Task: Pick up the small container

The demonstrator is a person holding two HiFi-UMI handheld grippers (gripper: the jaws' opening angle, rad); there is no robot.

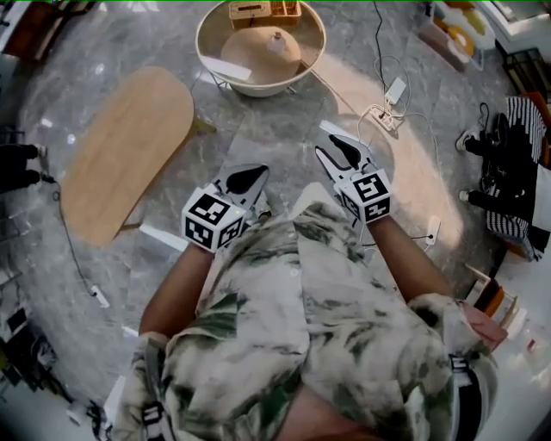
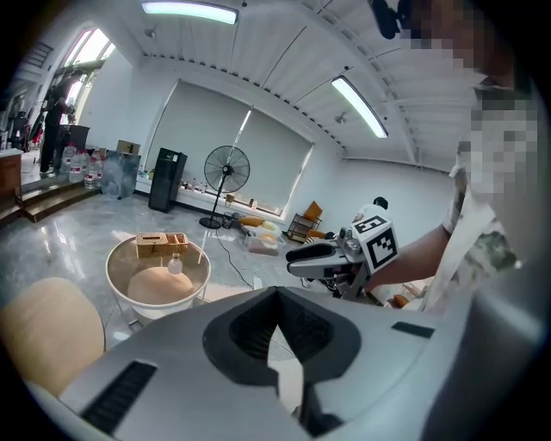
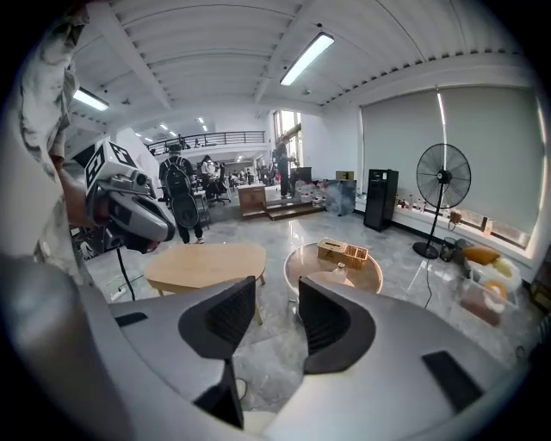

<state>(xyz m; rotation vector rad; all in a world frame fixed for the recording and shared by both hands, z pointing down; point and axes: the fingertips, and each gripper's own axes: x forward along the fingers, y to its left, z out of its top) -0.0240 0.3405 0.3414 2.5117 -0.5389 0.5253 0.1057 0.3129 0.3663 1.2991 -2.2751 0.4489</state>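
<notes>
While left tongs [image 1: 248,178], pressed together, and right tongs [image 1: 331,146], spread and empty, hang over open floor [image 1: 284,121] short of the round surface [image 1: 200,47] rim, one small container [image 1: 275,40] and one wooden box [image 1: 263,10] sit on it.

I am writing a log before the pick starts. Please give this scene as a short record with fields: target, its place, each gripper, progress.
target: small container, pale, upright
place: on the round white table, near a wooden box
left gripper: fingers together, nothing between them
right gripper: fingers apart, empty
gripper position: both close to the person's body, away from the table
nearby: oval wooden table, left of the round one
progress: container not yet touched
</notes>
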